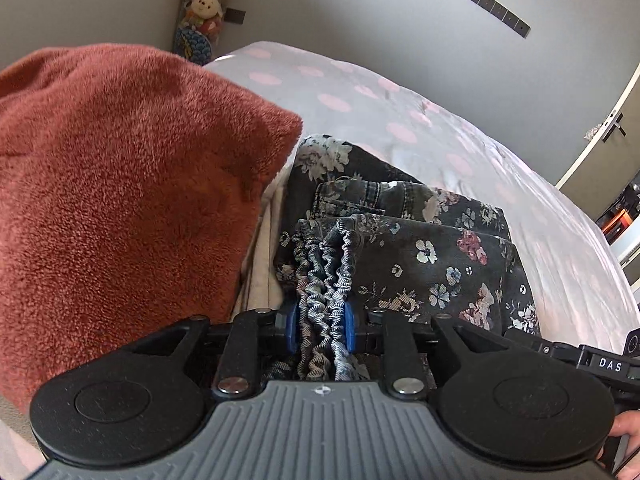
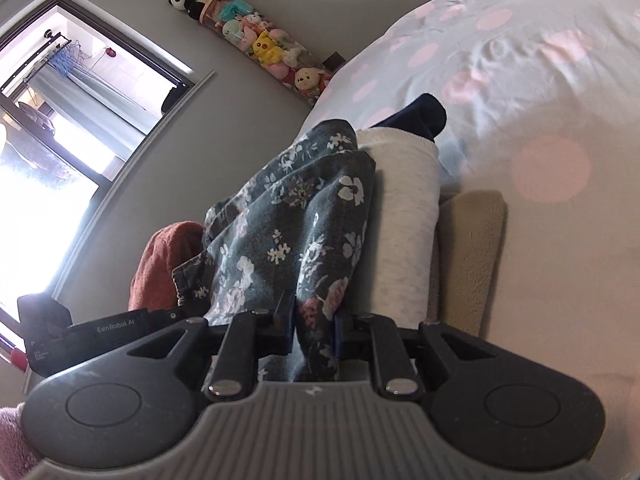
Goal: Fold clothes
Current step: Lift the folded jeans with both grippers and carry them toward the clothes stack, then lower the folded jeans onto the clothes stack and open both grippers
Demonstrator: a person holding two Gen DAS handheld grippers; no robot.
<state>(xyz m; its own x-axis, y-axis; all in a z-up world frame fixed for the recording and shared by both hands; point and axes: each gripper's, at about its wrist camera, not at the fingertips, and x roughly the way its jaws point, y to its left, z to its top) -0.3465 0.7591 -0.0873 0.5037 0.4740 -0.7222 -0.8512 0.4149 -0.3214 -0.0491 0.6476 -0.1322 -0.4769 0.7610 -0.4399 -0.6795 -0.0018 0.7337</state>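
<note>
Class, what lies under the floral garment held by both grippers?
Under the floral garment lie a folded light grey piece and a beige one; anything beneath its middle is covered.

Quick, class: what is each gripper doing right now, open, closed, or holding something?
Left gripper: closed on the elastic waistband of the floral garment.
Right gripper: closed on the same floral garment's fabric.
</note>
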